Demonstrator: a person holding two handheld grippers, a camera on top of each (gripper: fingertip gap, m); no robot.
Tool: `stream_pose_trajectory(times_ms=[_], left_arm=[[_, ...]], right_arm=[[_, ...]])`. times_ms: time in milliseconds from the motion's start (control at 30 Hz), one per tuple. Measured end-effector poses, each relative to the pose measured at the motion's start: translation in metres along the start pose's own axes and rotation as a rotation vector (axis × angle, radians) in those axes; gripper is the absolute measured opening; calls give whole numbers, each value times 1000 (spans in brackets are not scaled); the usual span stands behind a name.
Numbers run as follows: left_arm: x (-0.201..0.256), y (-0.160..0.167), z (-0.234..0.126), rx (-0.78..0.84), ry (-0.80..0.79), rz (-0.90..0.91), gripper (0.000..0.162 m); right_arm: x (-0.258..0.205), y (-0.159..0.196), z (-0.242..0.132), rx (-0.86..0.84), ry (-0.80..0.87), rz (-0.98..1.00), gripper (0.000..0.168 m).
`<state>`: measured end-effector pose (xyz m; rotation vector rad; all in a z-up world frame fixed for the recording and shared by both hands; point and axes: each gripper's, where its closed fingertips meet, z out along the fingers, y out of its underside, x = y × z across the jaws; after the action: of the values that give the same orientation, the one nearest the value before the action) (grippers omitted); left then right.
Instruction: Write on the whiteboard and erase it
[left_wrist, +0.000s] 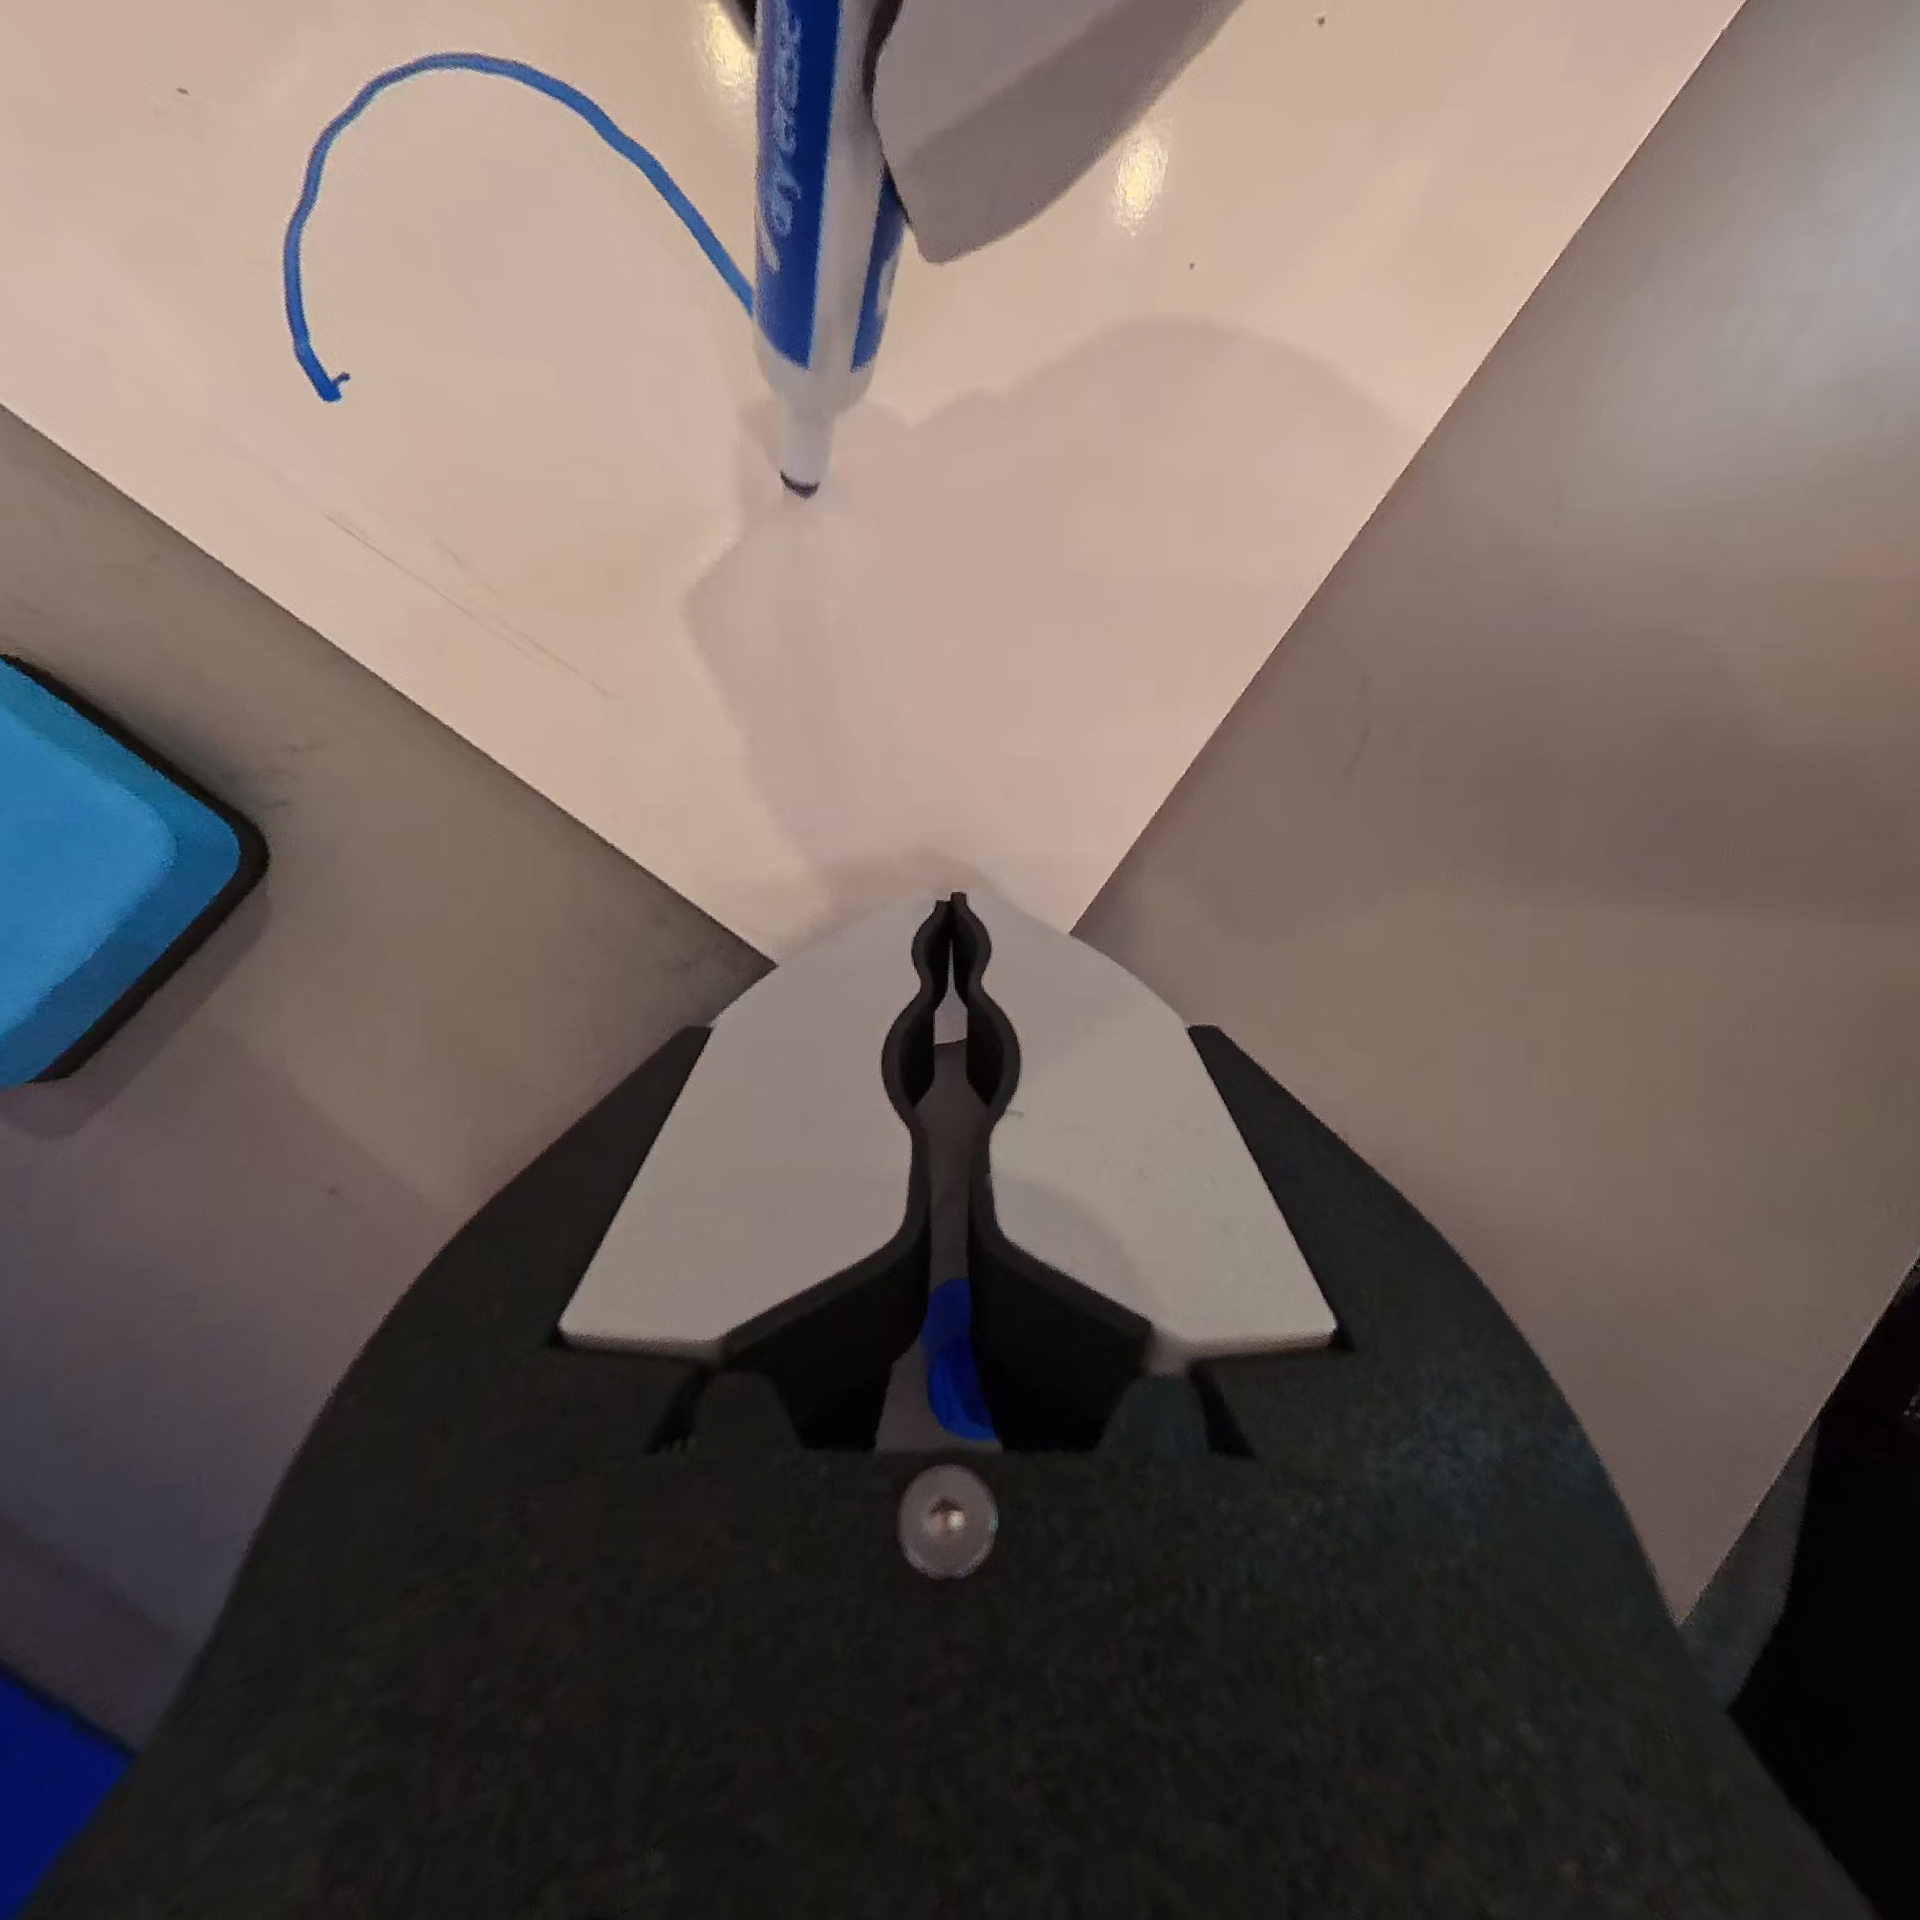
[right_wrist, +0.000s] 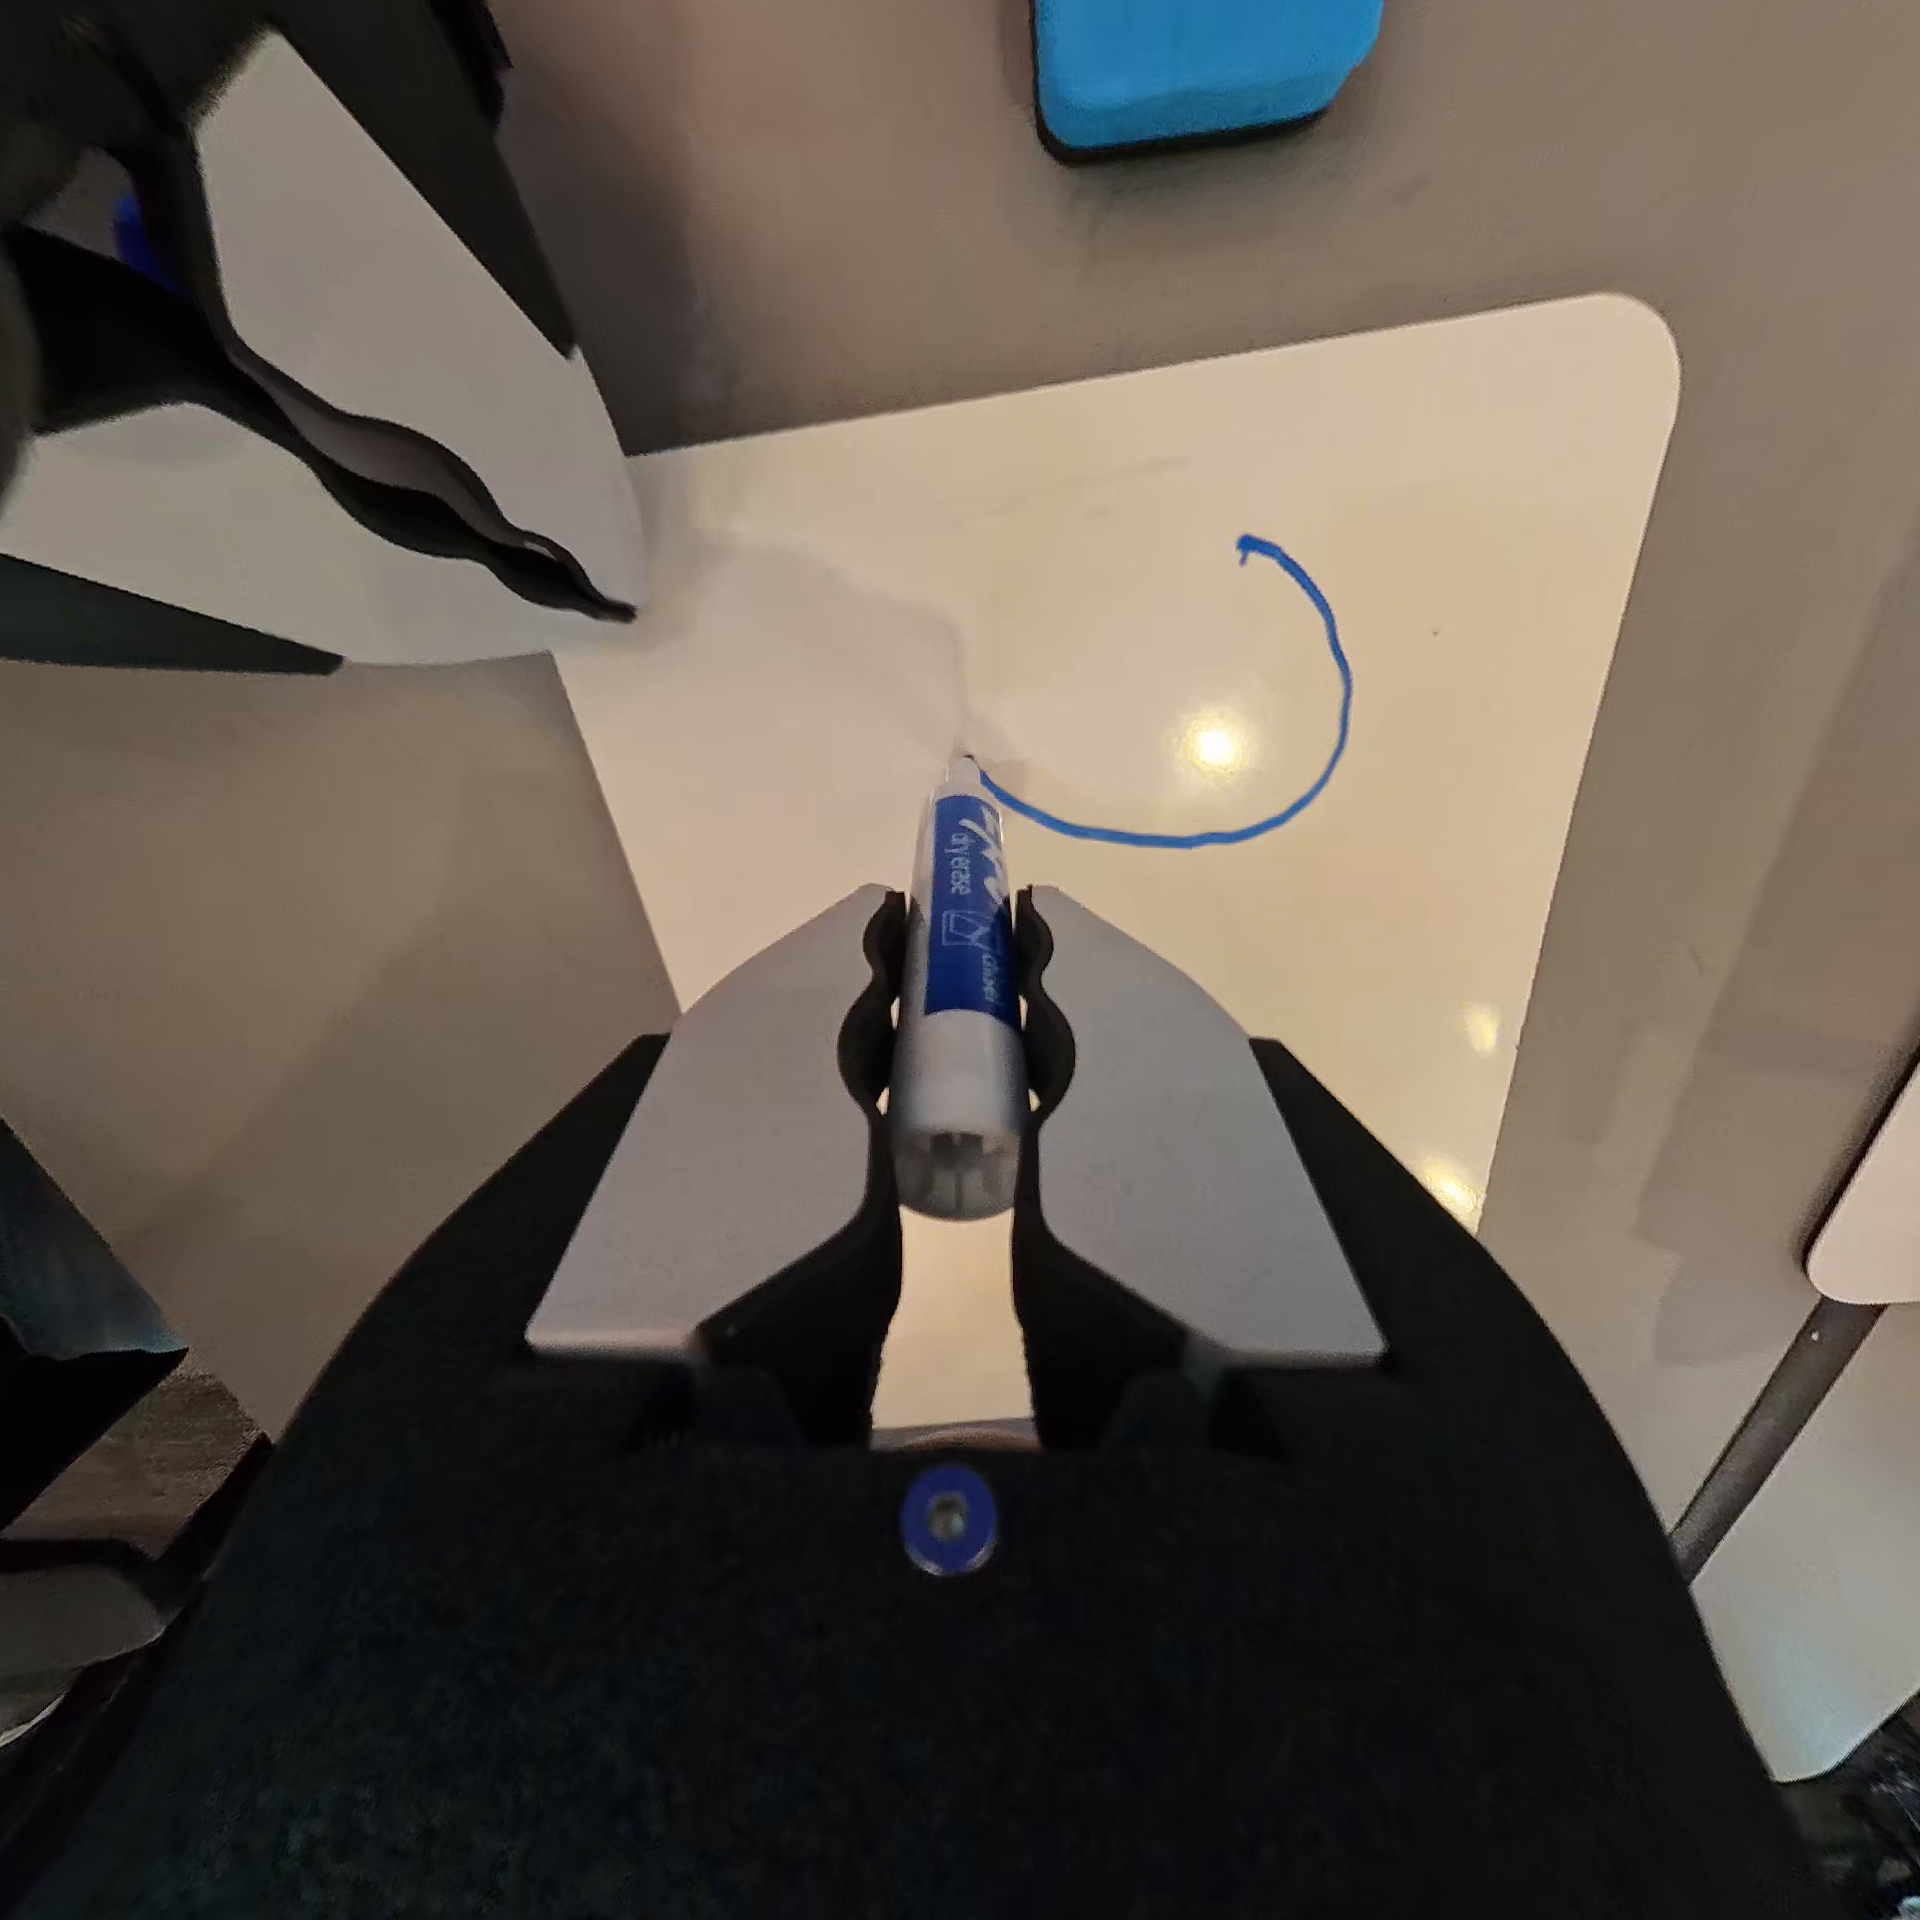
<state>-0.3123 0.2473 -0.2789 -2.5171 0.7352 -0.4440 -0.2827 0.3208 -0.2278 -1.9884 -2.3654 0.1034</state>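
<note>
Blue ink ran in an open, unfinished curve (right_wrist: 1304, 727) across the whiteboard (right_wrist: 1507, 499), which lay flat on a grey table (right_wrist: 831, 208), the stroke ending at the tip of a blue-and-white marker (right_wrist: 961, 935) pressed to the glossy surface. The right gripper (right_wrist: 958, 904) pinched the marker's barrel between its black-lined fingers (right_wrist: 1143, 1039), the uncapped nib down against the board near its middle and the grey butt end pointing back toward the camera. Writing appeared to be under way and not finished: the loop stood open, its far end hooked and short of the nib. The left gripper (left_wrist: 954, 906) rested at a near corner of the board with its jaws drawn together at the tips; a small blue object (left_wrist: 951, 1371) sat deep between the fingers, possibly the marker's cap, though the left wrist view was too tight to be sure. From that same view the marker (left_wrist: 821, 260) came down steeply from above. A blue eraser (right_wrist: 1195, 73) with a dark base lay on the table just beyond the board's edge, apart from both grippers and apparently untouched. By that evidence the erasing half of the job was yet to come: the line needed closing or ending, the marker setting aside, and the eraser fetching to wipe the board.
</note>
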Motion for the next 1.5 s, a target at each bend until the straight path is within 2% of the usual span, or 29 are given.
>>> stream_pose_trajectory(times_ms=[333,733,1367,1500], left_arm=[[2,0,1,2,2,8,0],[7,-2,3,-1,20,16,0],[6,-2,2,-1,29,5,0],[5,-2,2,0,28,4,0]], right_arm=[[-3,-32,3,36,-21,-23,19],[22,-52,4,30,-22,-43,19],[62,-42,2,41,-8,-4,19],[63,-33,-25,99,24,13,19]])
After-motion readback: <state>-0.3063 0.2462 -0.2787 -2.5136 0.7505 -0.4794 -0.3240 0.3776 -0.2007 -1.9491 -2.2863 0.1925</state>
